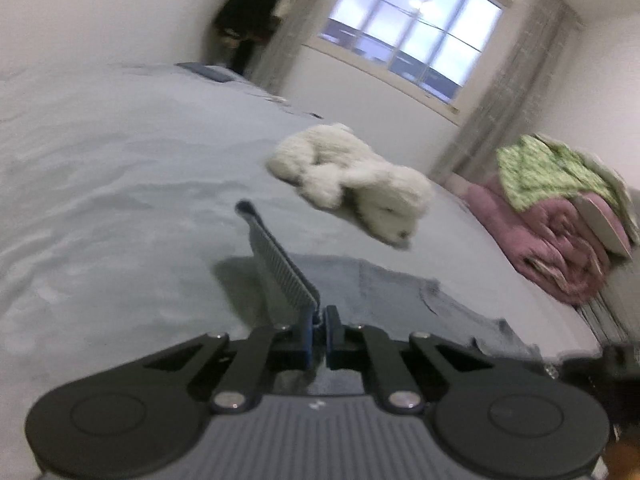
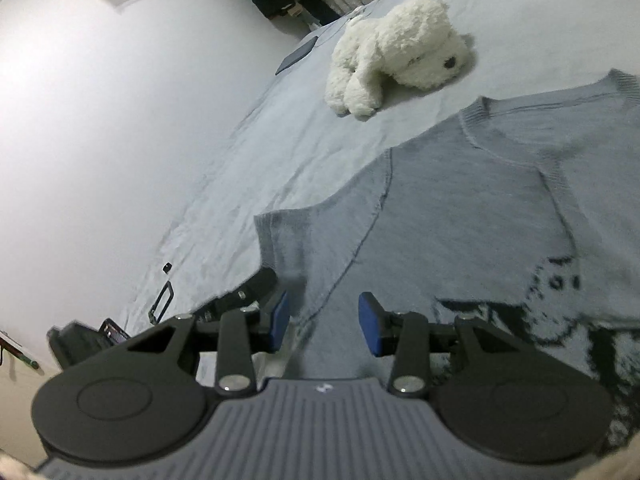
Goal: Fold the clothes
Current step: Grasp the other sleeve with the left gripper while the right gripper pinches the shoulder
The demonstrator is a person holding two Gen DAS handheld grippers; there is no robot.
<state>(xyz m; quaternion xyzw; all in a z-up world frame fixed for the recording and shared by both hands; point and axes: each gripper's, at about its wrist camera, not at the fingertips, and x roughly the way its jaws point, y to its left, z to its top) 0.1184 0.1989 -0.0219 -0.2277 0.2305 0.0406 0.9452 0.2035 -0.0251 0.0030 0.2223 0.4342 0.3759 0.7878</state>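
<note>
A grey knit sweater [image 2: 460, 208] lies flat on the bed [image 2: 248, 152], near a white plush dog [image 2: 396, 52]. The right tongs [image 2: 323, 320] hover over its sleeve, spread wide. The left tongs [image 1: 320, 326] are pressed together, gripping nothing visible.

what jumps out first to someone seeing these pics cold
The white plush dog lying on the pale bed draws the eye first, just past the collar of the grey sweater spread flat. The right gripper hovers open over the sweater's sleeve side. In the left view, a bright window stands out behind.
</note>
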